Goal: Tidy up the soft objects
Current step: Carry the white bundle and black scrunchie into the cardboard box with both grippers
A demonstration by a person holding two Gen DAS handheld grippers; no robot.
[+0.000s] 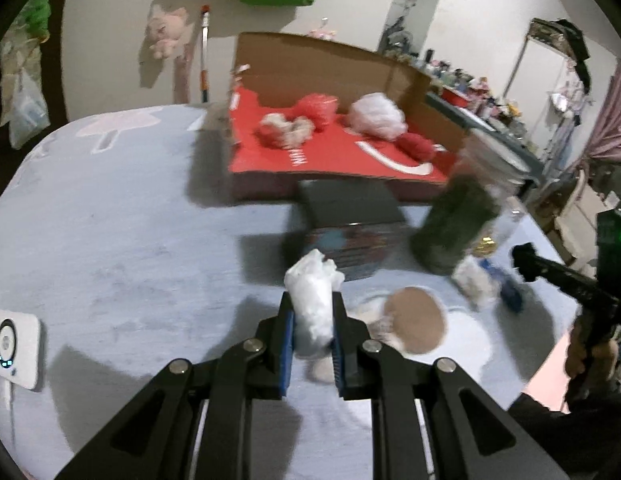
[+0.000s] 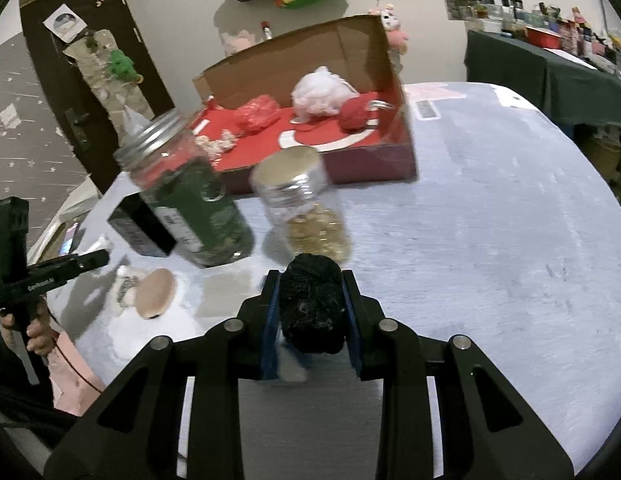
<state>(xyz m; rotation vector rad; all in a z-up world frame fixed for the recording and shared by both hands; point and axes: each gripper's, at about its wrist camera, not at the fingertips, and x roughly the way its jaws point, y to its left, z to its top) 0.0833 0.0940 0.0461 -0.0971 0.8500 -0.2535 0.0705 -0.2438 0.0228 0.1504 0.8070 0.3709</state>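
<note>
My left gripper (image 1: 313, 300) is shut on a crumpled white plastic wad (image 1: 313, 304), held above the table. My right gripper (image 2: 310, 280) is shut on a black fuzzy ball (image 2: 311, 304), also off the table. An open cardboard box with a red floor (image 1: 330, 160) (image 2: 334, 140) stands at the far side. It holds a white mesh puff (image 1: 376, 116) (image 2: 320, 91), a red plastic wad (image 1: 316, 107) (image 2: 257, 112), a red ball (image 1: 418, 146) (image 2: 356, 115) and a red-and-beige plush (image 1: 284, 128). A white and tan plush (image 1: 410, 320) (image 2: 152, 292) lies on the table near me.
A jar of green stuff (image 2: 190, 196) (image 1: 454, 220) and a jar of golden bits (image 2: 306, 208) stand between me and the box. A black box (image 1: 350, 204) sits beside them. A white device (image 1: 14, 344) lies at the table's left edge. A cluttered green side table (image 2: 550, 72) stands at right.
</note>
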